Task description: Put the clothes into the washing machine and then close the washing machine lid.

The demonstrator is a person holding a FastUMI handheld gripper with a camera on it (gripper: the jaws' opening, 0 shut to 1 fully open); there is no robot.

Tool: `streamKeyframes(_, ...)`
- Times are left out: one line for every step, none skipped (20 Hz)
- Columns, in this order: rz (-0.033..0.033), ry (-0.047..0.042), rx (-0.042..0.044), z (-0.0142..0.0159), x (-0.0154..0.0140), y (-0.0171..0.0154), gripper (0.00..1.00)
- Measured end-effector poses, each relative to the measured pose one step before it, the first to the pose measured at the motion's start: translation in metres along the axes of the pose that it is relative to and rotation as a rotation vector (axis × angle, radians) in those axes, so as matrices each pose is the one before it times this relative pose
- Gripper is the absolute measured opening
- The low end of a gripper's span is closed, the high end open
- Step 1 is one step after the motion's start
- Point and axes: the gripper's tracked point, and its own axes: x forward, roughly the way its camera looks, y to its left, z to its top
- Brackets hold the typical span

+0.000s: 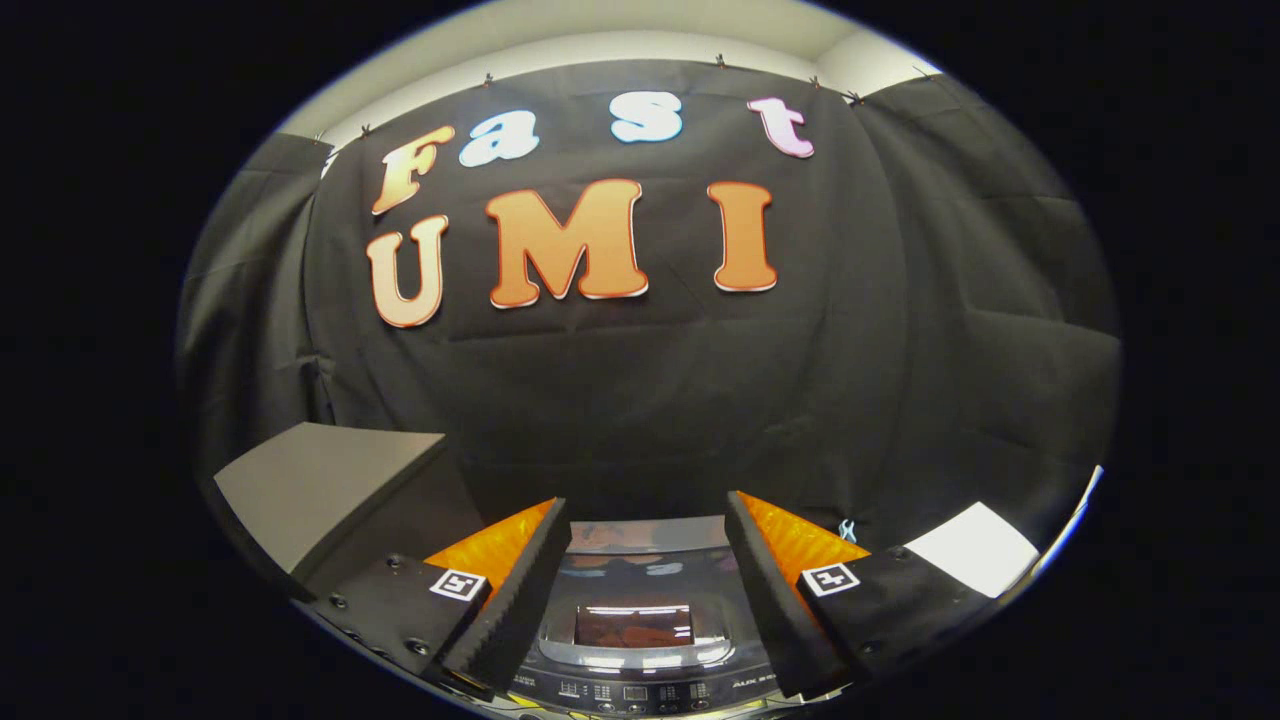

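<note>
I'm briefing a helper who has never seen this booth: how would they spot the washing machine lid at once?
Start at the black cloth wall and look down to the washing machine below it. The washing machine lid is its glossy top, seen between the fingers of the open gripper. Unlike the matte grey board and white sheet at either side, it is reflective and has a rectangular window.

you're looking down on the washing machine [640,600], its lid [635,625] shut flat, a glossy window in it and a control strip [640,690] at the near edge. your gripper [648,510] hangs over it, fingers spread apart on nothing.
</note>
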Motion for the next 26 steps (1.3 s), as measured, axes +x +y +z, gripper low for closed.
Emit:
streamKeyframes(-0.00215,-0.0188,-0.01078,0.00851,-0.01229,-0.00011,0.99)
streamKeyframes(-0.00123,-0.01418,-0.0075,0.00711,-0.01191,-0.00069,0.99)
streamKeyframes(0.00273,-0.01514,0.00085,0.00759,-0.01105,-0.00011,0.99)
streamKeyframes(0.00596,-0.01101,0.00295,0.00735,-0.00994,0.00194,0.99)
streamKeyframes(0.00242,-0.00384,0.00288,0.00426,-0.01005,0.00033,0.99)
streamKeyframes(0.00073,-0.00538,0.00573,0.00481,-0.01036,-0.00042,0.99)
streamKeyframes(0.00178,-0.00981,0.01051,0.00671,-0.01063,-0.00072,0.99)
streamKeyframes(0.00425,-0.0121,0.00842,0.0062,-0.00945,0.00064,0.99)
streamKeyframes(0.00063,-0.01332,0.00514,0.00629,-0.01047,-0.00091,0.99)
streamKeyframes(-0.00338,-0.0108,-0.00305,0.00516,-0.01114,-0.00305,0.99)
streamKeyframes(-0.00103,-0.01104,-0.00686,0.0051,-0.00861,-0.00155,0.99)
streamKeyframes(-0.00271,-0.00453,-0.00758,0.00488,-0.00796,-0.00171,0.99)
streamKeyframes(-0.00578,-0.00838,-0.00295,0.00452,-0.00933,-0.00123,0.99)
streamKeyframes(0.00171,-0.00906,0.00126,0.00482,-0.00817,0.00031,0.99)
streamKeyframes(0.00357,-0.00543,0.00086,0.0043,-0.00739,0.00071,0.99)
streamKeyframes(-0.00163,-0.00227,-0.00067,0.00286,-0.00735,0.00022,0.99)
streamKeyframes(-0.00028,-0.00341,-0.00055,0.00197,-0.00502,-0.00109,0.99)
streamKeyframes(0.0017,-0.0069,-0.00314,0.00305,-0.00469,0.00041,0.99)
streamKeyframes(-0.00161,-0.00594,-0.00674,0.00211,-0.00508,-0.00065,0.99)
streamKeyframes(-0.00641,-0.00386,-0.00751,-0.00032,-0.00451,-0.00279,0.99)
streamKeyframes(-0.01068,-0.00934,0.00249,0.00078,-0.00462,-0.00262,0.99)
streamKeyframes(-0.00409,-0.01175,0.01187,0.0009,-0.00325,-0.00097,0.99)
streamKeyframes(-0.00289,-0.01353,0.01445,0.00207,0.0013,-0.00066,0.99)
streamKeyframes(-0.00472,-0.0096,0.01046,0.00101,-0.00177,-0.00258,0.99)
streamKeyframes(-0.00263,-0.0038,0.00347,0.00049,-0.00203,-0.00286,0.99)
streamKeyframes(-0.00463,0.00129,-0.00174,-0.0019,-0.00279,-0.00428,0.99)
